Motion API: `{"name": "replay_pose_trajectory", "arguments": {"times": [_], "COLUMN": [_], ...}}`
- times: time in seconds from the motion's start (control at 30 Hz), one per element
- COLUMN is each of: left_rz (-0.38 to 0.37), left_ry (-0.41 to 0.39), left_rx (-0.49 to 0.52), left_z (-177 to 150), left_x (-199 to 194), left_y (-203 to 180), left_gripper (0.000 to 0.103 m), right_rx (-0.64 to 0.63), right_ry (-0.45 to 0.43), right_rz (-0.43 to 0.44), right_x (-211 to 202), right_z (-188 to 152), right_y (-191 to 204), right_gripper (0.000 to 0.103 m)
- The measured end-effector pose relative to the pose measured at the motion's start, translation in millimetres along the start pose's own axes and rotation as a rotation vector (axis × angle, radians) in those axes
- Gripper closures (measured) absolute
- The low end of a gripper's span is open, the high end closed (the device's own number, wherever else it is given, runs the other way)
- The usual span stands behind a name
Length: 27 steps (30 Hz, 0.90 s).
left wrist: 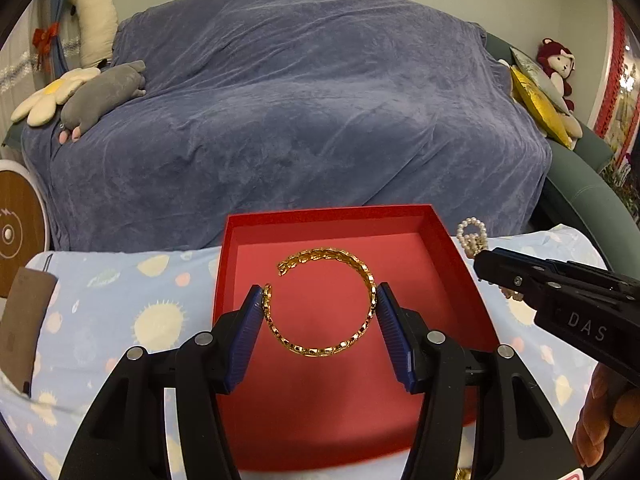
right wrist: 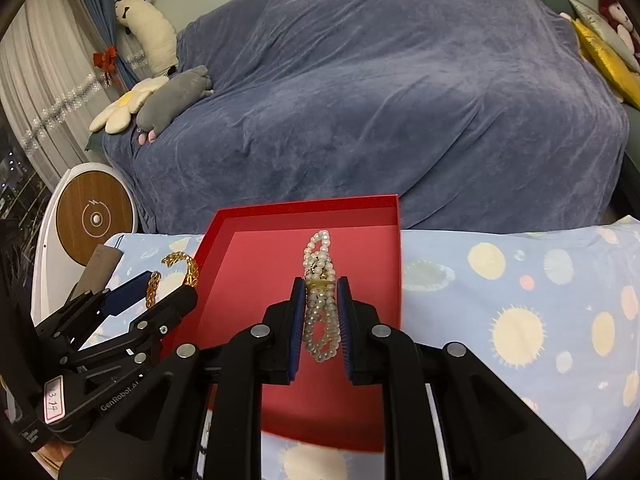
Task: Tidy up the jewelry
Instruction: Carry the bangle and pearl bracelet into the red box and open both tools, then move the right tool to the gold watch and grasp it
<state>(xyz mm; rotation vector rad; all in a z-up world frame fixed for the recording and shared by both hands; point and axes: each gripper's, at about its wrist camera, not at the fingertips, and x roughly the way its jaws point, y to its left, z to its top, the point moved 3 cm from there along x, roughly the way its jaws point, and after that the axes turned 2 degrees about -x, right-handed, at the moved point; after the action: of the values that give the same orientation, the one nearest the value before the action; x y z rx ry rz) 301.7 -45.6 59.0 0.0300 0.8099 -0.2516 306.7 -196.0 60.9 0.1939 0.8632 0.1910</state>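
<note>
My left gripper (left wrist: pixel 320 300) is shut on a gold chain bangle (left wrist: pixel 324 350), its blue pads pressing the bangle's two sides, and holds it over the open red box (left wrist: pixel 456 256). My right gripper (right wrist: pixel 319 286) is shut on a white pearl bracelet (right wrist: pixel 318 248) and holds it over the same red box (right wrist: pixel 256 264). The pearl bracelet (left wrist: pixel 472 236) and the right gripper show at the right of the left wrist view. The left gripper with the gold bangle (right wrist: pixel 188 266) shows at the left of the right wrist view.
The box sits on a light blue cloth with sun prints (right wrist: pixel 516 312). A sofa under a blue cover (left wrist: pixel 300 100) stands behind, with plush toys (left wrist: pixel 100 96) on it. A round wooden-faced device (right wrist: pixel 94 220) and a brown card (left wrist: pixel 24 320) are at the left.
</note>
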Motion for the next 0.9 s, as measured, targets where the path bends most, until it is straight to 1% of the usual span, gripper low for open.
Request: {"name": "replay_pose_trajectory", "arguments": {"times": [0.03, 0.13, 0.17, 0.23, 0.27, 0.33, 0.37, 0.4, 0.43, 0.53, 0.63, 0.7, 0.83, 0.9], "left_rz": [0.012, 0.023, 0.015, 0.024, 0.022, 0.033, 0.042, 0.054, 0.067, 0.069, 0.031, 0.027, 0.057, 0.079], "left_ry": [0.01, 0.047, 0.064, 0.088, 0.094, 0.118, 0.128, 0.127, 0.121, 0.084, 0.045, 0.018, -0.037, -0.033], "left_rx": [0.006, -0.008, -0.017, -0.036, -0.037, -0.031, -0.027, -0.026, -0.029, -0.052, -0.082, -0.091, -0.087, -0.069], "left_z": [4, 13, 15, 15, 15, 13, 13, 13, 12, 14, 14, 10, -13, -31], "left_x": [12, 43, 53, 68, 74, 84, 88, 88, 88, 72, 39, 11, -51, -73], "left_y": [1, 5, 7, 11, 11, 10, 11, 11, 12, 17, 25, 29, 38, 38], "left_gripper": [0.049, 0.049, 0.049, 0.048, 0.048, 0.047, 0.047, 0.046, 0.041, 0.039, 0.039, 0.038, 0.034, 0.033], "right_rx": [0.001, 0.015, 0.013, -0.007, -0.021, -0.037, -0.042, -0.047, -0.05, -0.047, -0.048, -0.049, -0.02, -0.009], "right_ry": [0.013, 0.072, 0.09, 0.11, 0.118, 0.114, 0.107, 0.093, 0.074, 0.035, 0.002, -0.013, -0.044, -0.055], "right_rz": [-0.014, -0.017, -0.02, -0.041, -0.048, -0.072, -0.079, -0.088, -0.095, -0.08, -0.059, -0.037, 0.002, 0.01], "right_x": [12, 47, 56, 69, 74, 77, 77, 75, 69, 46, 12, -17, -72, -94], "right_z": [4, 11, 13, 13, 13, 12, 12, 12, 11, 5, -6, -19, -52, -72], "right_y": [-3, -10, -11, -12, -11, -11, -11, -10, -10, -11, -11, -9, -7, -5], "right_gripper": [0.088, 0.088, 0.087, 0.087, 0.085, 0.085, 0.078, 0.074, 0.068, 0.064, 0.057, 0.054, 0.048, 0.045]}}
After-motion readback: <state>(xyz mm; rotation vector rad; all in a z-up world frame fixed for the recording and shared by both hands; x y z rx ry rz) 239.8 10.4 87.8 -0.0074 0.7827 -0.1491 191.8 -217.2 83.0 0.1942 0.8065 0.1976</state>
